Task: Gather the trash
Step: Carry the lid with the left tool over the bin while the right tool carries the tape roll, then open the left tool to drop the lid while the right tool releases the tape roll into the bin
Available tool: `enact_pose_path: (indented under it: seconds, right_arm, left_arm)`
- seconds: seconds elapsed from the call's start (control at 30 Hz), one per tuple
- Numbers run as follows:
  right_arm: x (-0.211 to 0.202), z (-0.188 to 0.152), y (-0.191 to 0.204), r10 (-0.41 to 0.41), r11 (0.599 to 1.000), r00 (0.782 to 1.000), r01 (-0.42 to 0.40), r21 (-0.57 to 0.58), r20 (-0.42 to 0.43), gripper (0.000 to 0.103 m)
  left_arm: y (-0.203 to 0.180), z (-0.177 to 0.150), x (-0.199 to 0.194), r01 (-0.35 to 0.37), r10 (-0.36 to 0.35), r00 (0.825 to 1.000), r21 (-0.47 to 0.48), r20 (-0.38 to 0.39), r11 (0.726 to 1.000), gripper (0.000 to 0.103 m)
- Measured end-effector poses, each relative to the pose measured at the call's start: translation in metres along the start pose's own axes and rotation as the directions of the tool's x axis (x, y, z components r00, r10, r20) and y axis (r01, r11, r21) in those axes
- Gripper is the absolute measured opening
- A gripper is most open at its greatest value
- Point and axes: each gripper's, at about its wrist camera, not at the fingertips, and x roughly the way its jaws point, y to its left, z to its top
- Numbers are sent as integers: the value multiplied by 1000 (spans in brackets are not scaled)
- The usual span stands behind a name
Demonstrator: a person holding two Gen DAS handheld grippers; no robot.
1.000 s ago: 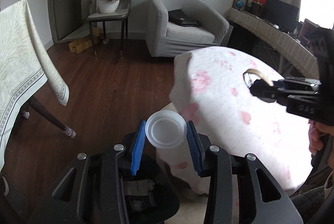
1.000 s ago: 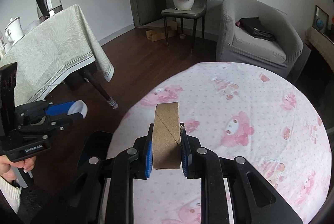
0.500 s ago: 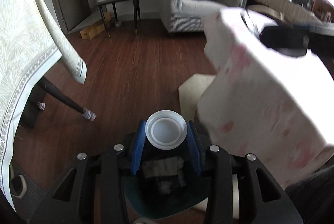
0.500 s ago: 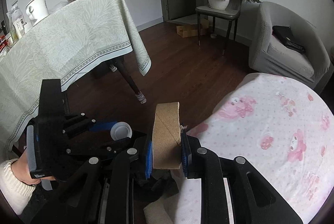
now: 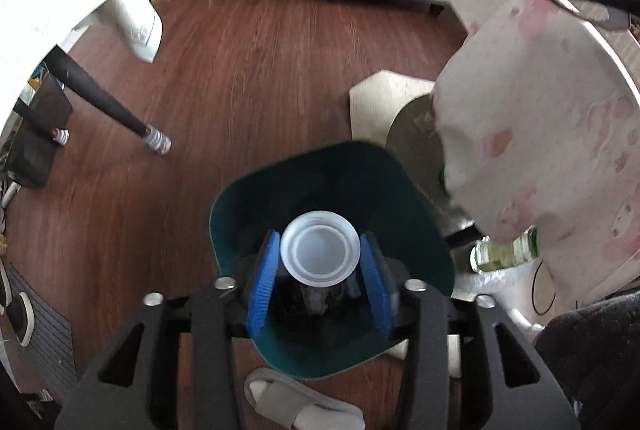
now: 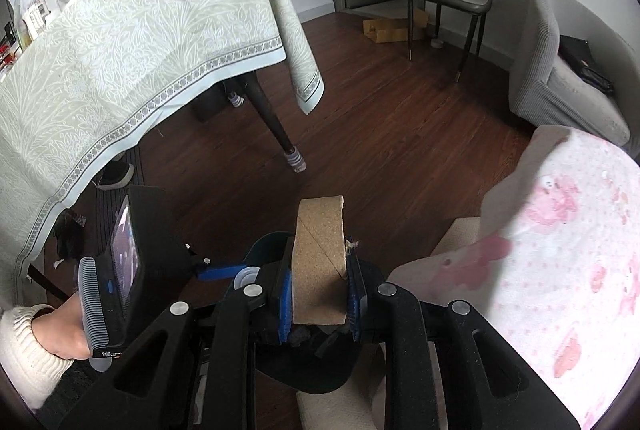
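Jaws of the left gripper (image 5: 320, 280) have just been opening; the white plastic cup (image 5: 320, 248) is seen between the blue pads, with a slight gap on either side, so it appears released or nearly so. It is positioned directly over the dark green bin (image 5: 280, 346), inside its rim. Right gripper (image 6: 319, 294) is kept clamped on the flattened cardboard roll (image 6: 319, 262), which is held upright just beside the left gripper and near the bin's rim, off the edge of the round table's pink-patterned cloth (image 6: 560, 250).

Risks, as judged:
- The cup may be snagged on a pad and tipped out past the near rim if the jaws are not opened fully.
- The two grippers may be knocked together over the bin, since they are crowded into the same spot.
- The glass bottle (image 5: 504, 252) on the floor beside the bin could be struck.
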Motion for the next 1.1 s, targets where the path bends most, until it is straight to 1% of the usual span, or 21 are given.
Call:
enact_pose_path:
  seconds: [0.03, 0.1, 0.17, 0.23, 0.3, 0.37, 0.43, 0.53, 0.63, 0.7, 0.8, 0.9, 1.0, 1.1]
  right_arm:
    - [4, 0, 2, 2, 1000, 1000, -2, -2, -7, 22]
    - [9, 0, 5, 6, 1000, 1000, -6, -4, -19, 22]
    - [16, -1, 8, 9, 1000, 999, -9, -5, -32, 22]
    - [22, -2, 11, 9, 1000, 999, -10, -9, -47, 22]
    - [28, -3, 14, 11, 1000, 998, -11, -12, -65, 22]
    - [36, -5, 18, 7, 1000, 997, -9, -18, -81, 22]
    - [43, -7, 20, 5, 1000, 995, -7, -21, -96, 22]
    - [56, -11, 24, 2, 1000, 992, -5, -20, -126, 22]
    - [68, -18, 27, -4, 1000, 988, 0, -24, -158, 22]
    - [74, -21, 28, -10, 1000, 984, 5, -28, -178, 22]
    - [84, -29, 30, -5, 999, 975, -3, -35, -222, 22]
    - [89, -37, 30, -14, 999, 968, 4, -43, -250, 22]
    - [97, -46, 29, -26, 999, 958, 11, -53, -285, 22]
    - [104, -55, 31, -55, 996, 951, 32, -81, -304, 22]
  left_arm:
    - [1, -2, 2, -3, 3, 1000, 5, -3, 1000, 55]
    - [5, -7, 2, -2, 2, 1000, 6, -12, 1000, 56]
    - [9, -8, 1, 4, -4, 1000, 2, -11, 1000, 59]
    - [14, -11, -3, 6, -6, 1000, -4, 2, 1000, 65]
    - [16, -11, -10, 11, -11, 1000, -15, 21, 1000, 68]
    - [21, -10, -19, 19, -18, 999, -27, 45, 999, 69]
    - [22, -9, -27, 22, -19, 998, -41, 64, 999, 74]
    - [30, -8, -41, 23, -17, 995, -64, 97, 998, 76]
    - [36, -8, -58, -3, 13, 990, -73, 137, 997, 77]
    - [38, -6, -67, -4, 17, 987, -79, 161, 997, 76]
    - [40, -2, -84, -11, 30, 979, -94, 201, 996, 69]
    - [39, 3, -98, -8, 33, 970, -104, 240, 995, 66]
    - [40, 9, -113, -16, 47, 961, -116, 272, 993, 60]
    - [37, 14, -122, -12, 48, 953, -120, 300, 993, 60]
